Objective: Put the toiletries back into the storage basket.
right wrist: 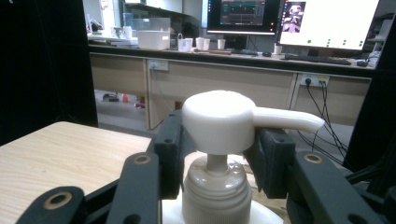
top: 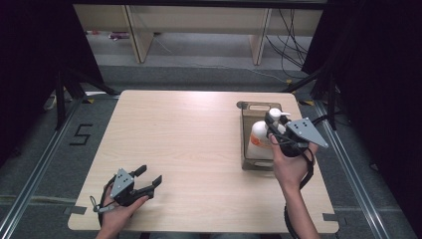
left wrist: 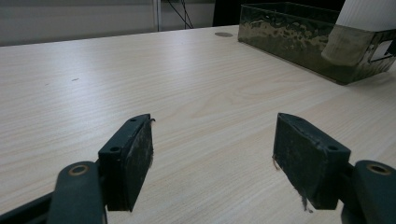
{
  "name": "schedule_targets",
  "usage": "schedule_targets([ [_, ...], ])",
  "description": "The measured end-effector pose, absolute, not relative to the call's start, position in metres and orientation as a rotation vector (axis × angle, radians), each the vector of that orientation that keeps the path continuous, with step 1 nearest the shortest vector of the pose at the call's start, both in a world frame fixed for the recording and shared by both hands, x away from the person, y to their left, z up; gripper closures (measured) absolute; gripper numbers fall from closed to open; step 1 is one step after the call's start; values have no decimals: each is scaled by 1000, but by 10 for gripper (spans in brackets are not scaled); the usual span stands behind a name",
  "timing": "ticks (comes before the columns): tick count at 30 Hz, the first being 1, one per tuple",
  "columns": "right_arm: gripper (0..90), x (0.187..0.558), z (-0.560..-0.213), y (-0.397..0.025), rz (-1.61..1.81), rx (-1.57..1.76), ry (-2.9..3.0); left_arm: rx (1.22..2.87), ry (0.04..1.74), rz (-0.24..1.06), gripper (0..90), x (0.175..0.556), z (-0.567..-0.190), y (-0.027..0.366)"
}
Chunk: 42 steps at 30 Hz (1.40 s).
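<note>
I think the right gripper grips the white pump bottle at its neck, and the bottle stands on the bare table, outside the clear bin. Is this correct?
Not quite. The right gripper does have its jaws around the neck of the pump bottle, but the bottle is inside the clear bin, not on the bare table. The high view shows it within the bin's walls.

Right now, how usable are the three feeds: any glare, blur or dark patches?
High view: even light, dark curtains at the sides. Left gripper view: sharp on the left claw, reflections mottle the clear bin. Right gripper view: pump bottle slightly soft, monitor overexposed.
</note>
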State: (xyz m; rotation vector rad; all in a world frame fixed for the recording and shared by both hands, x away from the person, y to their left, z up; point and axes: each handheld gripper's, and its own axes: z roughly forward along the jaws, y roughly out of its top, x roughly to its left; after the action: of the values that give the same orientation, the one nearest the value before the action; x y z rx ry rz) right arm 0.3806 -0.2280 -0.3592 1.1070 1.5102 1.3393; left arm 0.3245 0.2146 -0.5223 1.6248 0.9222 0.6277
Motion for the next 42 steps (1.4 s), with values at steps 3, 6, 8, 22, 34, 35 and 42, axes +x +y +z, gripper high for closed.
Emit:
schedule_targets([
  [3, 601, 381, -362, -228, 1328, 1103, 1507, 1625, 921, 628, 282, 325, -522, 215],
  [6, 601, 381, -365, -228, 1331, 1119, 1517, 1624, 922, 627, 282, 325, -522, 215],
  [8, 601, 382, -366, -229, 1323, 1099, 1517, 1624, 922, 627, 282, 325, -522, 215],
  [22, 600, 381, -372, -230, 1323, 1110, 1525, 1621, 925, 627, 282, 324, -522, 215],
  [34, 601, 380, -371, -229, 1344, 1129, 1530, 1621, 925, 626, 282, 324, -522, 215],
  [35, 601, 379, -369, -229, 1347, 1132, 1537, 1620, 924, 627, 282, 325, -522, 215],
  [42, 601, 379, -367, -227, 1363, 1115, 1539, 1621, 925, 627, 282, 324, -522, 215],
])
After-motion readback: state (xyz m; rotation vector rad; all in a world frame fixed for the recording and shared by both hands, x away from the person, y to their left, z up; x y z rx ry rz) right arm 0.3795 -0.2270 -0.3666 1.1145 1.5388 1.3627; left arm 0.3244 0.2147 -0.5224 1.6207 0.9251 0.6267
